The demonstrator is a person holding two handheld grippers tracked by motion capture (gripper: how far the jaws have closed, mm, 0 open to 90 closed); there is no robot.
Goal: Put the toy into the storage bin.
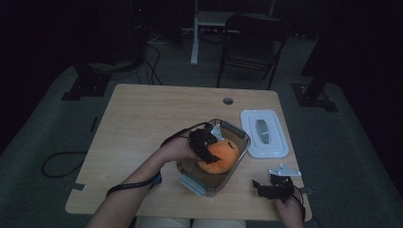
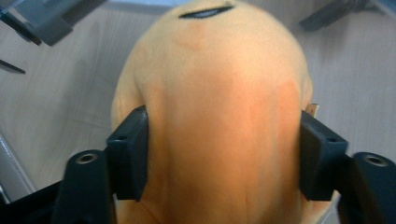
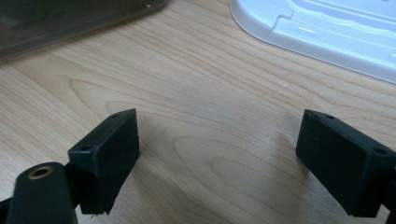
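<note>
Your left gripper (image 1: 205,142) straddles the orange plush toy (image 1: 219,156) inside the clear container (image 1: 240,142), jaws touching its flanks, grip uncertain. It looks soft, light, squashy; take it mid-body. Your right gripper (image 1: 271,186), at the container's four o'clock, is released.

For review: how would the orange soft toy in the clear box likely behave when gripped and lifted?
The orange soft toy looks plush and rounded, so it probably squashes between the left gripper's pads rather than resisting. Its fabric should give decent friction. It seems light for its bulk, and unlikely to break if dropped into the box.
</note>
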